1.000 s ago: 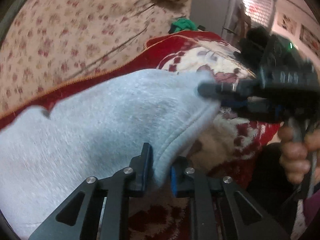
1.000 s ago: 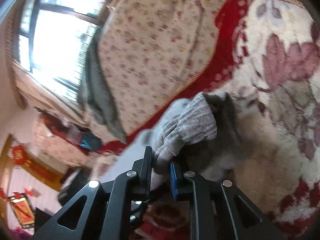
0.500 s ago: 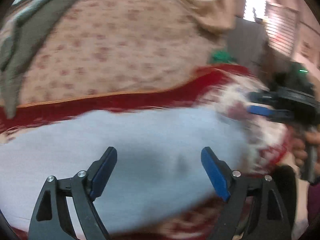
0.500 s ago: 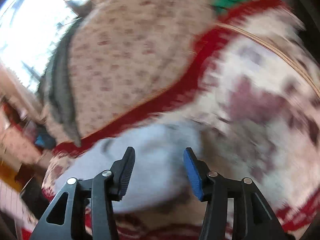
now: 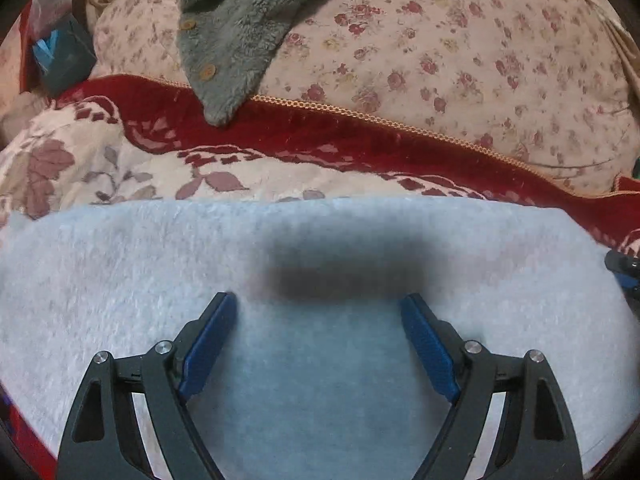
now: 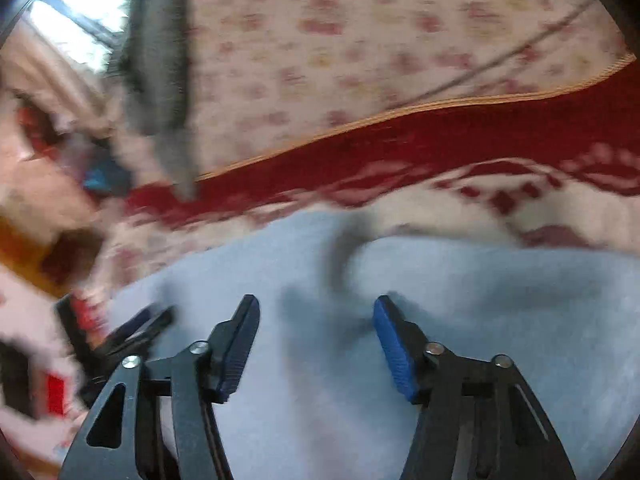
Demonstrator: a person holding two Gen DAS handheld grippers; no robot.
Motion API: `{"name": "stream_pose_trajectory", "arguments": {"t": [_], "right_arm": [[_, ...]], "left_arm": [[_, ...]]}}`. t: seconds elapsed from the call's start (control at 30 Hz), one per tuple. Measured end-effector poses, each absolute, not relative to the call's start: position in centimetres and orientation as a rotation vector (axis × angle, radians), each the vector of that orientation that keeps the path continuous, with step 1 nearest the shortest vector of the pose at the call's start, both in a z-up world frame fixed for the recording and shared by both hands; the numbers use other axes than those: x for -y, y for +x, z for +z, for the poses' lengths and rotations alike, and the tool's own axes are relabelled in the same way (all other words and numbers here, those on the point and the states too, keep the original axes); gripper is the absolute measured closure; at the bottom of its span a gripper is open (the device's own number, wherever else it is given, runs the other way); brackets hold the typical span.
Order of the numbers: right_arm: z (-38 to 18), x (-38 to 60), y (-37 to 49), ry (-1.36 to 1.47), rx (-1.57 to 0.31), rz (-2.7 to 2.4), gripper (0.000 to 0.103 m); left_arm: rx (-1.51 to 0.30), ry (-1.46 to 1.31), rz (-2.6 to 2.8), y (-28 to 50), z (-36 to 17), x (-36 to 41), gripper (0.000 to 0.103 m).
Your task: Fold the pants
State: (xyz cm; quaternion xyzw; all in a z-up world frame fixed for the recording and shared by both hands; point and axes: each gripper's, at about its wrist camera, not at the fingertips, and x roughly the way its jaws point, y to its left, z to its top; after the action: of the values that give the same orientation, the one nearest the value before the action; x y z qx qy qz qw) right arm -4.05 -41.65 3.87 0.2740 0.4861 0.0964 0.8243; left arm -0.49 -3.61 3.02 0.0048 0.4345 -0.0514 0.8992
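The light blue fleece pants [image 5: 120, 264] lie flat on a red and cream floral blanket [image 5: 100, 160]. My left gripper [image 5: 318, 298] hovers just above their middle, wide open, with nothing between its blue pads and its shadow on the cloth. In the blurred right wrist view, my right gripper [image 6: 316, 300] is over the pants [image 6: 500, 300] near a dark crease. Its jaws are closing with a clear gap, and no cloth is pinched between them. The left gripper [image 6: 132, 328] shows at the left of that view. The right gripper's tip [image 5: 622, 268] pokes in at the left view's right edge.
A grey fleece garment with buttons [image 5: 240, 20] drapes over a floral quilt [image 5: 480, 60] beyond the blanket's red border [image 5: 360, 136]. A teal box [image 5: 60, 56] sits at the far left. A bright window [image 6: 80, 8] is at the upper left.
Both grippers have let go of the pants, the left off the hem edge and the right off the ribbed cuff. They opened and swept across, and the pants now lie flat.
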Motion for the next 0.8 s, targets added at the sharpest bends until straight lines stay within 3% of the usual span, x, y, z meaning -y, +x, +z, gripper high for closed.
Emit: {"name": "stream_pose_trajectory", "arguments": {"t": [0.03, 0.07, 0.17, 0.27, 0.33, 0.43, 0.53, 0.8], "right_arm": [[3.2, 43.5, -4.4, 0.614, -1.025, 0.159, 0.068], [2.7, 44.8, -4.9, 0.613, -1.026, 0.100, 0.091], [1.9, 46.4, -5.4, 0.675, -1.013, 0.110, 0.095], [3.0, 44.6, -5.0, 0.552, -1.019, 0.073, 0.094], [3.6, 43.8, -5.0, 0.538, -1.019, 0.074, 0.090], [5.1, 43.0, -6.0, 0.527, -1.012, 0.081, 0.073], [6.7, 40.3, -6.4, 0.504, -0.999, 0.146, 0.021], [8.9, 28.1, -5.3, 0.346, -1.039, 0.426, 0.019]], "left_arm": [[-0.883, 0.041, -0.102, -0.5, 3.0, 3.7, 0.018], [-0.875, 0.075, -0.091, -0.4, 2.9, 3.8, 0.018], [-0.862, 0.056, -0.072, -0.1, 2.8, 3.3, 0.018], [-0.852, 0.044, -0.024, -0.1, 3.0, 2.3, 0.018], [-0.847, 0.037, 0.013, -0.4, 3.0, 1.3, 0.018], [-0.844, 0.022, 0.045, -1.1, 3.3, 0.1, 0.018], [-0.854, -0.003, 0.058, -1.9, 3.8, -1.0, 0.018], [-0.850, -0.064, 0.132, -4.4, 7.0, -7.0, 0.018]]}}
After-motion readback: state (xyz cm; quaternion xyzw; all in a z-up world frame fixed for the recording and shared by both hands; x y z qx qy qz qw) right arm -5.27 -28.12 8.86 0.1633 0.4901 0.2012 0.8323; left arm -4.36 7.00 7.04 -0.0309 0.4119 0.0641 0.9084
